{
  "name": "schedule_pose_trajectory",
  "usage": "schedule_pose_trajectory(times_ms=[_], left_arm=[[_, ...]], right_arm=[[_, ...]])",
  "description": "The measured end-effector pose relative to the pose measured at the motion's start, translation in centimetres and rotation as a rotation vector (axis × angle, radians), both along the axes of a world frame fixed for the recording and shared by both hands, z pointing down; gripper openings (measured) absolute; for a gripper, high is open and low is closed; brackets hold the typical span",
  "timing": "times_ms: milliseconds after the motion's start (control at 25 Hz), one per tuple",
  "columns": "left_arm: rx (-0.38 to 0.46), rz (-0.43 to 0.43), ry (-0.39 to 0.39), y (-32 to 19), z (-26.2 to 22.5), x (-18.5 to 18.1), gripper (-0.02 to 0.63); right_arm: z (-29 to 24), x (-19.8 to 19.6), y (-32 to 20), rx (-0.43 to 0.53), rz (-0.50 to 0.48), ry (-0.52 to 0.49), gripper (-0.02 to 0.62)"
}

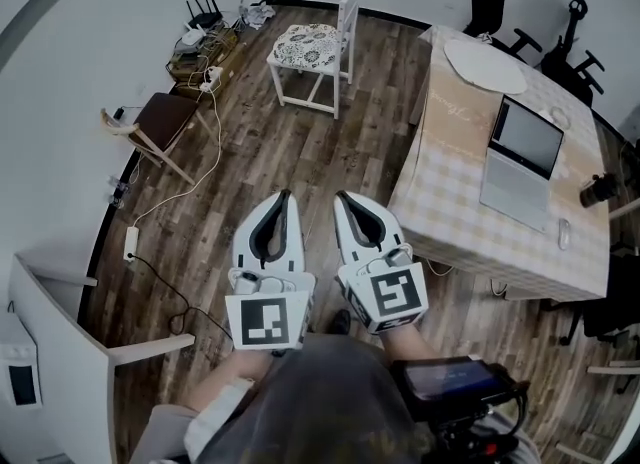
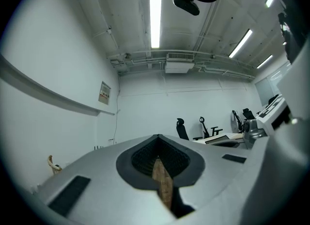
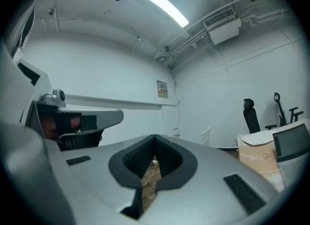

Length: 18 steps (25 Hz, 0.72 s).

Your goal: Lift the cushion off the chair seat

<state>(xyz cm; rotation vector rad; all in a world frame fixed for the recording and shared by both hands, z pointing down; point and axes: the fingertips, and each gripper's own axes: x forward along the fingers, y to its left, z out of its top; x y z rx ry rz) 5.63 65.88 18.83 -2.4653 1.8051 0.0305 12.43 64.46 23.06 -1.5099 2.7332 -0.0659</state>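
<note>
Nearest the camera: the left tool [image 1: 284, 197] and the right tool [image 1: 343, 196] were held level, side by side and close together, just ahead of the person's lap.
Tool state: both pairs of jaws were closed tip to tip. Neither held anything, and only floor showed through the slot behind the tips.
Cushion [image 1: 308, 45]: it lay flat on the seat of the white chair [image 1: 337, 100], near the far wall and well apart from both tools.
Step in hand: judged to be the approach. No contact had been made and the cushion was not yet lifted.
Next move: judged to call for closing in on the chair, parting the jaws of at least one tool, and taking the cushion by a free edge.
Cushion, material: a thin, square fabric pad, pale with a dark floral print. It would probably sag if lifted from one side only.
Chair, material: white-painted frame with straight legs and an upright slatted back on the far side of the seat.
Floor [image 1: 262, 152]: wood-look planks in mixed browns, matt.
Desk [image 1: 452, 187]: to the right of the chair, covered in a pale checked cloth and carrying an open laptop [image 1: 520, 157].
</note>
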Motion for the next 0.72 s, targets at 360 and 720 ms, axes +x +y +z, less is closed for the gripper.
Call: schedule_pose_trajectory(times_ms=[360, 720], left_arm=[[-0.014, -0.002, 0.007, -4.0, 0.7, -1.6, 0.006], [-0.027, 0.02, 0.042, -12.9, 1.1, -6.0, 0.006]], right_arm=[[0.7, -0.5, -4.1, -0.056, 0.051, 0.007, 0.005], [1.4, -5.8, -12.3, -0.045, 0.016, 0.009, 0.004]])
